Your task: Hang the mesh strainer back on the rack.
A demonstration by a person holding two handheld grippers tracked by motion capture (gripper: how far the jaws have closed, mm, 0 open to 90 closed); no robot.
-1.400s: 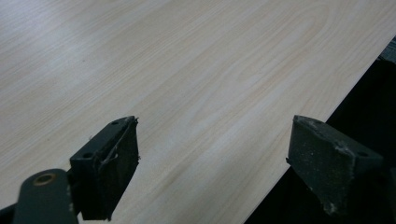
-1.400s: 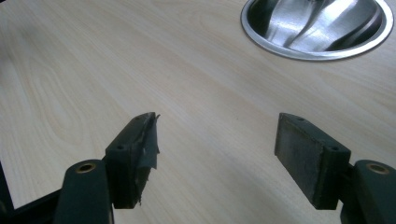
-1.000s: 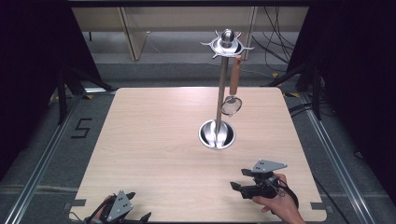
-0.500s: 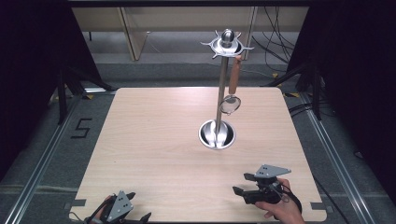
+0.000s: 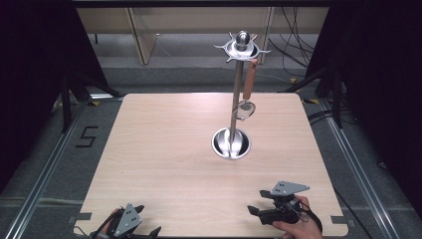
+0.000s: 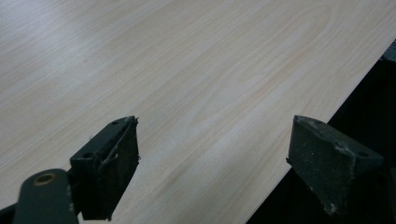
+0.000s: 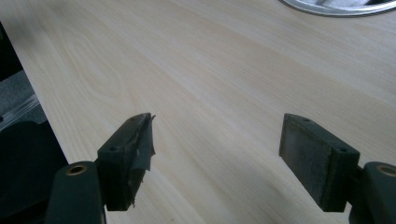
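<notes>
Right tool [image 5: 255, 212] drawn back toward table [image 5: 164, 149] edge, jaws just widened, strainer [image 5: 246, 94] hanging upright

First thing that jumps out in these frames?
The tall metal stand right of the table's centre, with a wooden-handled utensil hanging from its top ring. Near the table's front edge, the right tool and the left tool sit low, jaws open and empty.

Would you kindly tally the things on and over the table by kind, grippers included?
Metal stand: 1
Wooden-handled utensil hanging from the stand: 1
Grippers, left gripper and right gripper, both open and empty: 2
Total: 4
</notes>
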